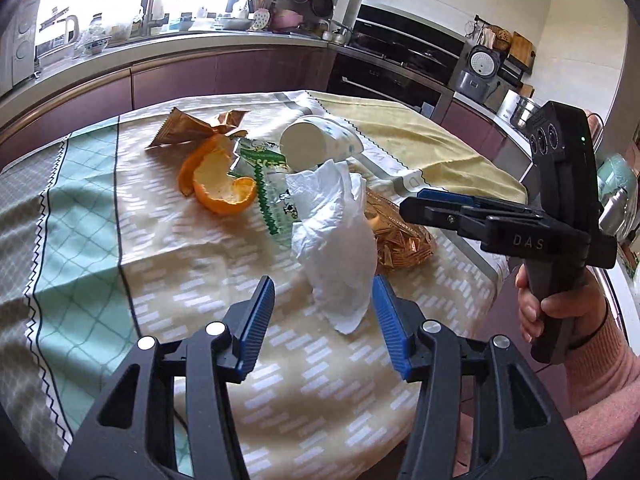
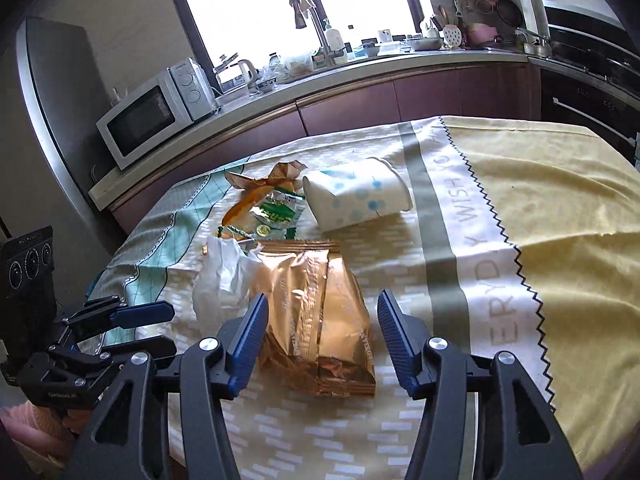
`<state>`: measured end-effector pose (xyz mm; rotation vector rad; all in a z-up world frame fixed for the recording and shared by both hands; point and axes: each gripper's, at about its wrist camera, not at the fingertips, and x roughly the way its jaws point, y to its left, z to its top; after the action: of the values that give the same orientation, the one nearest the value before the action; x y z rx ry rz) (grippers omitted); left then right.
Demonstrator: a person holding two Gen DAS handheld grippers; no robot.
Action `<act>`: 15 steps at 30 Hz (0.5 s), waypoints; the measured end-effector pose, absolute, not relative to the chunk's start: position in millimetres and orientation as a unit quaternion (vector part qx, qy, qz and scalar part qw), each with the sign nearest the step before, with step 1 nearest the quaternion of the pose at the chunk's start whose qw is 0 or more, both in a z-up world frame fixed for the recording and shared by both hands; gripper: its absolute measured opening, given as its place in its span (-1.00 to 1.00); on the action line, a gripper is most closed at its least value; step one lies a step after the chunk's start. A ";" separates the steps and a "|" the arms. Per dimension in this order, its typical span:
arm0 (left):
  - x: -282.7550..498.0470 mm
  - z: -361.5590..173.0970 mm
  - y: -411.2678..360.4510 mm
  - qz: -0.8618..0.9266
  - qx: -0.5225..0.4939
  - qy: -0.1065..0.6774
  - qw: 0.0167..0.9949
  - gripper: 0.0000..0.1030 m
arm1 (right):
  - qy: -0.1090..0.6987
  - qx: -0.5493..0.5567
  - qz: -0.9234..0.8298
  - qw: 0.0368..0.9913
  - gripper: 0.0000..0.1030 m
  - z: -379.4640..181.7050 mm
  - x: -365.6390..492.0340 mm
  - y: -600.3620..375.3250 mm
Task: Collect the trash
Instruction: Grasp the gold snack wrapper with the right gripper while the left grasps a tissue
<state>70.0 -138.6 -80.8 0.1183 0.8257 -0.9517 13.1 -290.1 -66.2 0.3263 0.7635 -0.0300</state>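
Trash lies on a cloth-covered table (image 1: 80, 208). A crumpled white tissue (image 1: 332, 240) has its near end between the fingers of my open left gripper (image 1: 324, 292); the pads do not press it. Behind it are an orange peel (image 1: 216, 184), a green-and-white wrapper (image 1: 268, 176), a brown wrapper (image 1: 188, 128) and a tipped paper cup (image 1: 316, 144). My right gripper (image 2: 322, 300) stands open around the near end of a gold foil bag (image 2: 316, 312), with a gap on its right side. The cup (image 2: 356, 196) and the tissue (image 2: 220, 276) also show in the right wrist view.
A hand in a pink sleeve (image 1: 560, 304) holds the right gripper (image 1: 416, 200) at the table's right edge. The left gripper (image 2: 166, 326) is at the lower left in the right wrist view. A kitchen counter with a microwave (image 2: 152, 116) runs behind the table.
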 end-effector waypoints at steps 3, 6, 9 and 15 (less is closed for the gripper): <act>76.2 -85.7 -150.9 -0.439 0.056 0.398 0.804 -0.01 | 0.374 0.162 -0.006 0.913 0.18 -73.8 11.0 -289.1; 83.4 -90.7 -158.2 -0.431 0.054 0.413 0.800 -0.08 | 0.377 0.164 0.003 0.912 0.22 -78.6 14.0 -287.9; 90.1 -94.8 -160.5 -0.431 0.044 0.426 0.794 -0.24 | 0.380 0.168 0.012 0.910 0.22 -83.0 15.6 -287.9; 93.1 -97.6 -163.8 -0.437 0.038 0.433 0.787 -0.70 | 0.383 0.171 0.016 0.908 0.12 -86.9 14.4 -287.4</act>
<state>93.1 -163.8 -97.6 0.0824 0.9340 -0.9413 14.4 -287.4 -86.9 0.3526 0.7908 0.0320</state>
